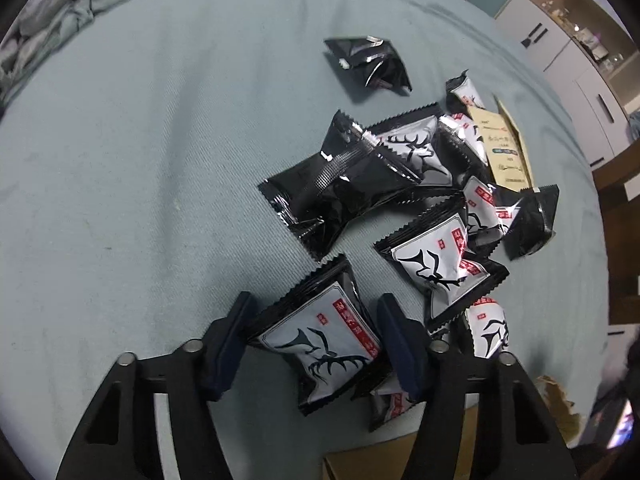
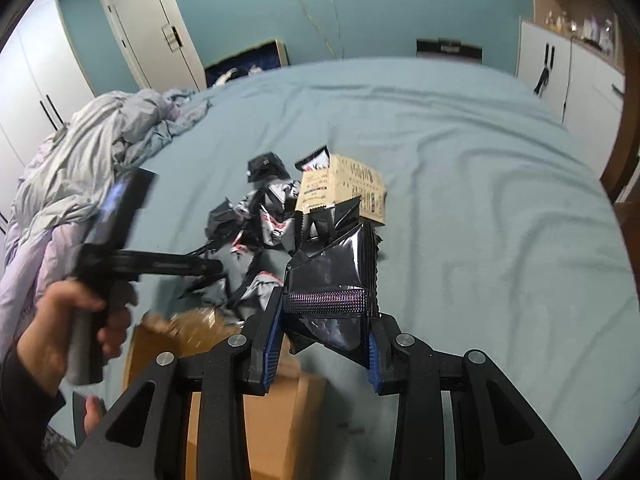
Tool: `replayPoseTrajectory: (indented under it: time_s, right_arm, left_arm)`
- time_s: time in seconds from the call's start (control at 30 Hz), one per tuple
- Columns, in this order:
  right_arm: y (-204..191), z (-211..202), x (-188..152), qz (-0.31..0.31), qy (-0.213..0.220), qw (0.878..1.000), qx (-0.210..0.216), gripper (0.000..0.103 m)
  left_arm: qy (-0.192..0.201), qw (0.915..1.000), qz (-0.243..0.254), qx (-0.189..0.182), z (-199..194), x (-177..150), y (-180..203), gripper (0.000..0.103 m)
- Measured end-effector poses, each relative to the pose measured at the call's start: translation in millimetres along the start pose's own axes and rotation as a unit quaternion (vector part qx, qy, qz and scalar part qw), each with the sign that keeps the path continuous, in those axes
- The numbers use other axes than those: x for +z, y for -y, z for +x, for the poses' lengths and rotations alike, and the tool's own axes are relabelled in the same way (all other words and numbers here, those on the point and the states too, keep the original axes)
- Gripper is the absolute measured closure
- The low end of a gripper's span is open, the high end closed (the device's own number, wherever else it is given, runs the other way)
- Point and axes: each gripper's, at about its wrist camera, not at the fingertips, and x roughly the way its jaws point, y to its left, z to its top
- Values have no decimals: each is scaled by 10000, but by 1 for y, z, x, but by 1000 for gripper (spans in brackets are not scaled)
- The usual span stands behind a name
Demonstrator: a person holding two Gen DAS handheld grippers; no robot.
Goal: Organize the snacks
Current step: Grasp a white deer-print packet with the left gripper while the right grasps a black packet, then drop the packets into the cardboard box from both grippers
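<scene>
Several black and white deer-print snack packets (image 1: 432,264) lie in a heap on a pale blue bed sheet (image 1: 140,180); the heap also shows in the right wrist view (image 2: 264,220). My left gripper (image 1: 316,344) stands around one deer-print packet (image 1: 320,344), its pads beside the packet's edges. My right gripper (image 2: 324,332) is shut on a black packet (image 2: 336,276) and holds it above the bed. A tan packet (image 2: 344,188) lies at the heap's far side. A lone black packet (image 1: 368,64) lies apart, farther off.
A cardboard box (image 2: 280,392) sits below my right gripper at the bed's near edge. A crumpled duvet (image 2: 88,160) lies at the left. White cabinets (image 2: 568,72) stand at the right. The person's hand (image 2: 76,332) holds the left gripper.
</scene>
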Motion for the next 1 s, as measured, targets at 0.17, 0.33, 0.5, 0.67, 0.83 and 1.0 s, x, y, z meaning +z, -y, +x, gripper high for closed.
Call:
replayPoseTrajectory:
  time_s: [0.17,0.33,0.5,0.67,0.83,1.0]
  right_arm:
    - [-6,-45,-33,-120,426,9985,-315,71]
    - [-19,-58,-51,-149,335,9993,-6,71]
    - [-29,-55,-54,-200,223,9995,135,71]
    - [-20,-55,-47,-115,265,9995,125,71]
    - [-10,-62,-49,136,294,9992,246,71]
    - [-8,-62,-49,180,297,9987,385,71]
  left_arm:
    - [315,9989,-308,-154,-29,-10,-9,61]
    - [698,9969,-351,102,-73,-31,-14,101]
    - [1103,9935,-251,98,-118,-56,-17,102]
    - [1483,9887,-184,107,-147,-71,-16,102]
    - [1490,9886,-167,140,-150,-90,-15,102]
    - [1440,9893,-240,-72,-157,-105,-16,103]
